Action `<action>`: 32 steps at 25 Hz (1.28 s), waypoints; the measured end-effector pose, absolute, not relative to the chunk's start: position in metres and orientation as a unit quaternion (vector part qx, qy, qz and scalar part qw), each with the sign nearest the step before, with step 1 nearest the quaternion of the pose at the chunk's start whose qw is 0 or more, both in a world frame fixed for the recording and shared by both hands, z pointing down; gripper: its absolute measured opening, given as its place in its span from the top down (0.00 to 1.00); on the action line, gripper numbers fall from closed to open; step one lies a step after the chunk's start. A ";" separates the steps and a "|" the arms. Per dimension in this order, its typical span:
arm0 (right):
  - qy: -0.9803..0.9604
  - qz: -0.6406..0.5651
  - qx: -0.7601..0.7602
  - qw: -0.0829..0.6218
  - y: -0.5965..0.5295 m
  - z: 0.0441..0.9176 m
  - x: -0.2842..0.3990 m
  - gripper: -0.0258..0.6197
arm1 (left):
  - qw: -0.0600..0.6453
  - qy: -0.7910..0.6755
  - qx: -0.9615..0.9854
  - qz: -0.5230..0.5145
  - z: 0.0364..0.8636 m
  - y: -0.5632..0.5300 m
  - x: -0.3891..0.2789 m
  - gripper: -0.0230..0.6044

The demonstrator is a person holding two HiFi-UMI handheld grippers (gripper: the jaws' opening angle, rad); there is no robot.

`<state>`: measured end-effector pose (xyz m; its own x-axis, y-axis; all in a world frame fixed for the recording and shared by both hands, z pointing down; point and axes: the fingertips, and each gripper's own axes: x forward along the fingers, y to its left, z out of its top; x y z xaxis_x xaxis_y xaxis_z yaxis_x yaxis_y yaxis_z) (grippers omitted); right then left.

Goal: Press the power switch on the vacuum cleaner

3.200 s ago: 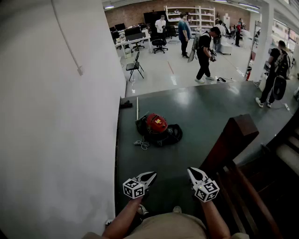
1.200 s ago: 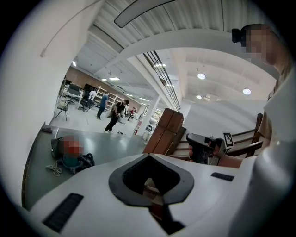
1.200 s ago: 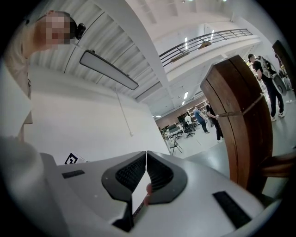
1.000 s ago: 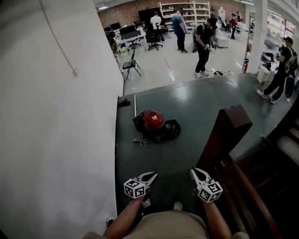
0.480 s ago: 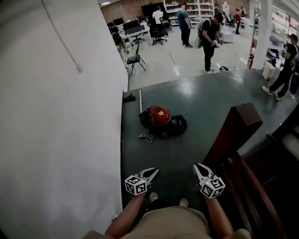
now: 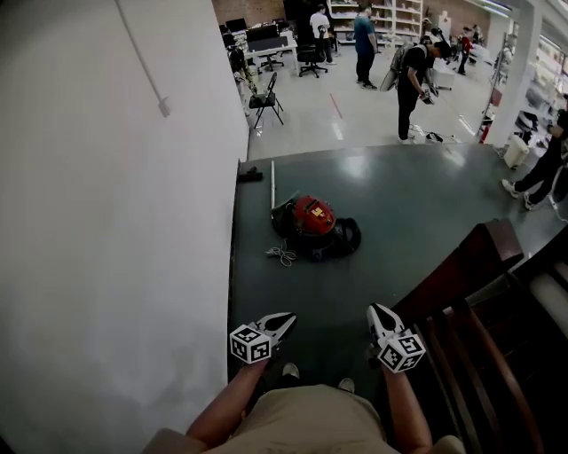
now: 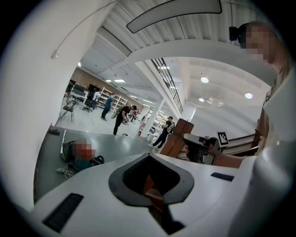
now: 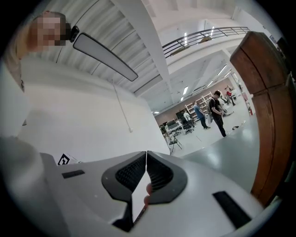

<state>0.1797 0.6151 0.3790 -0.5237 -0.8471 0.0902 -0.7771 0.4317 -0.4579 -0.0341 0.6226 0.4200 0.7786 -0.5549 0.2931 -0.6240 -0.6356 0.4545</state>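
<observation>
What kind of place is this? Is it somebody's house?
Probably not a house. It looks like a big open workshop or office hall. There are desks with monitors, tall shelves and several people standing on a wide floor.

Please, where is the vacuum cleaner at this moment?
In the head view, the red vacuum cleaner lies on the dark floor in the upper middle, near the white wall at the left, with a coiled cord on its wall side.
</observation>
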 end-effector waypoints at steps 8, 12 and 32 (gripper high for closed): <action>0.850 -0.211 -0.476 0.071 0.558 0.374 0.087 0.94 | 0.261 -0.324 0.908 0.051 0.420 0.564 -0.119 0.95; 0.848 -0.209 -0.481 0.072 0.536 0.380 0.059 0.94 | 0.244 -0.315 0.915 0.056 0.417 0.542 -0.144 0.95; 0.848 -0.217 -0.482 0.049 0.432 0.367 0.122 0.94 | 0.260 -0.328 0.907 0.038 0.397 0.448 -0.090 0.95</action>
